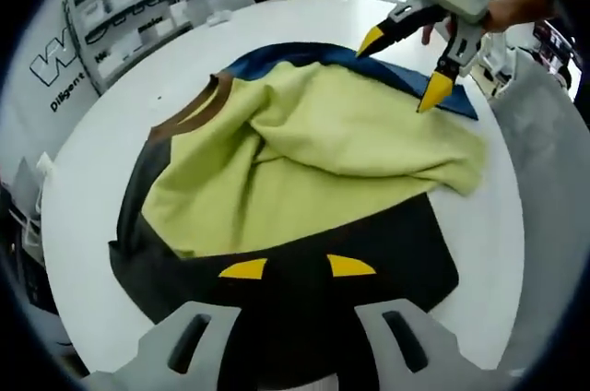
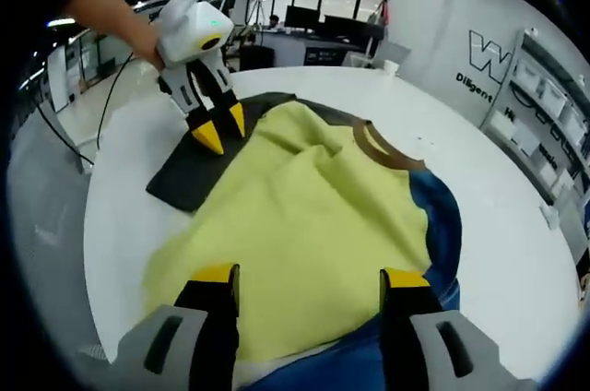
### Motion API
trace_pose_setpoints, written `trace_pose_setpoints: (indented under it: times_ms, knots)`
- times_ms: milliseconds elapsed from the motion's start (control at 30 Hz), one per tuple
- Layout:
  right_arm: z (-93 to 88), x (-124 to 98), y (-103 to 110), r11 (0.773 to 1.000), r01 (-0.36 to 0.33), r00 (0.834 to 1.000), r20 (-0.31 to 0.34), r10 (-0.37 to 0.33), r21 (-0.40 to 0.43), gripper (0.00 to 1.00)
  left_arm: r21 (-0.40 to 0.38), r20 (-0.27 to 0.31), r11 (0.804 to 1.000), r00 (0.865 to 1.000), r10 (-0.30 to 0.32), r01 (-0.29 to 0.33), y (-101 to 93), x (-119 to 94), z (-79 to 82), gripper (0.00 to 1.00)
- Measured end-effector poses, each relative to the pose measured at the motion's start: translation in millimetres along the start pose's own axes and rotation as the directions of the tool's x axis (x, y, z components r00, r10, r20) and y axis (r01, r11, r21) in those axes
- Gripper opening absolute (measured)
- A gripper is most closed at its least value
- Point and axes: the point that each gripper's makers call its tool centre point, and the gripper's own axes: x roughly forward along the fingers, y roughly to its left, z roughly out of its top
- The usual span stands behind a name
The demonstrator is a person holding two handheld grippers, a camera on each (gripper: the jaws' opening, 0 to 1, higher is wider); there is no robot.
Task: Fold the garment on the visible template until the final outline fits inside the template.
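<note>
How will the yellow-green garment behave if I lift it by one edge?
Probably floppy: the yellow-green garment already lies rumpled in soft folds. It will likely drape and drag across the dark template rather than hold shape. Looks light; the brown collar may flop over.

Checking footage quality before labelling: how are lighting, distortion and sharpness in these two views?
Left gripper view: even indoor light, the garment sharp, strong fisheye curving the white table, soft blur toward the edges. Right gripper view: bright ceiling lights and windows behind, mild glare on the table, the left gripper crisp.
</note>
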Motion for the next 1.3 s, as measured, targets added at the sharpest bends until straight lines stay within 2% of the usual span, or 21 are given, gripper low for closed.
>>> trace_pose_setpoints:
  times_ms: [100,167,200,267,333,433,533,600,700,800,933,1000,1067,1133,1200,1300]
  knots:
    - [-2.5,-2.3,17.3,1.0,-0.031,1.0,-0.003,0.031,-0.006,0.58,-0.037,0.009,0.999,1.0,0.017,-0.017,3.4,0.1,0.7,0.18]
    - [-5.2,-2.4,27.6,0.999,-0.049,0.999,-0.01,0.049,-0.018,0.58,0.0,-0.002,0.999,0.999,0.044,-0.044,9.6,-0.8,-1.2,0.01]
    - [-6.4,-2.7,35.4,0.998,-0.065,0.998,-0.012,0.064,-0.019,0.58,0.011,0.003,0.999,0.999,0.04,-0.04,9.1,-1.1,-0.6,0.01]
    - [-9.7,-2.7,47.6,0.996,-0.084,0.996,-0.017,0.083,-0.017,0.58,-0.049,0.001,0.998,0.999,0.034,-0.034,9.2,-1.6,-1.8,0.01]
    - [-14.3,-1.8,62.6,0.993,-0.116,0.993,-0.026,0.116,-0.016,0.58,-0.047,0.001,0.998,0.999,0.036,-0.036,9.1,-2.3,-2.2,0.01]
    - [-20.1,-0.6,72.9,0.99,-0.134,0.99,-0.039,0.132,-0.038,0.58,-0.038,-0.007,0.998,0.999,0.041,-0.041,10.0,-4.4,-5.4,0.01]
    - [-25.0,1.2,76.8,0.989,-0.143,0.989,-0.051,0.141,-0.043,0.58,-0.07,-0.026,0.997,0.999,0.034,-0.035,9.8,-9.8,-13.3,0.01]
    - [-28.7,2.7,77.4,0.988,-0.15,0.987,-0.062,0.147,-0.043,0.58,-0.063,-0.034,0.998,0.999,0.029,-0.031,6.0,-14.6,-17.6,0.01]
    - [-28.6,1.9,73.3,0.988,-0.15,0.988,-0.046,0.148,-0.026,0.6,-0.035,-0.055,0.999,0.998,0.005,-0.007,-1.0,-25.7,-31.5,0.01]
    - [-29.9,1.8,70.3,0.988,-0.151,0.988,-0.019,0.151,-0.017,0.64,-0.031,-0.072,1.0,0.997,0.002,-0.005,1.5,-34.6,-45.3,0.01]
    - [-33.3,0.7,65.9,0.989,-0.146,0.989,-0.017,0.146,0.007,0.67,-0.013,-0.097,0.999,0.995,0.028,-0.029,8.9,-42.8,-57.1,0.02]
    - [-33.6,-0.2,66.2,0.989,-0.149,0.989,-0.016,0.149,0.005,0.67,0.0,-0.108,0.999,0.993,0.054,-0.054,13.5,-44.6,-57.7,0.02]
    - [-33.9,-0.9,65.7,0.989,-0.148,0.989,-0.017,0.148,-0.002,0.68,0.001,-0.088,0.997,0.993,0.072,-0.073,15.3,-44.2,-48.9,0.05]
    - [-35.2,-2.4,64.5,0.989,-0.146,0.989,-0.026,0.146,-0.003,0.67,0.009,-0.021,0.997,0.997,0.078,-0.077,13.8,-41.7,-29.8,0.11]
    - [-36.4,-4.1,63.2,0.99,-0.142,0.989,-0.036,0.142,-0.008,0.63,0.003,0.015,0.998,0.998,0.061,-0.061,3.6,-37.7,-11.7,0.15]
    - [-38.8,-9.4,61.4,0.99,-0.135,0.989,-0.061,0.132,-0.041,0.49,0.044,0.065,0.999,0.998,-0.022,0.019,-28.4,-21.4,14.3,0.16]
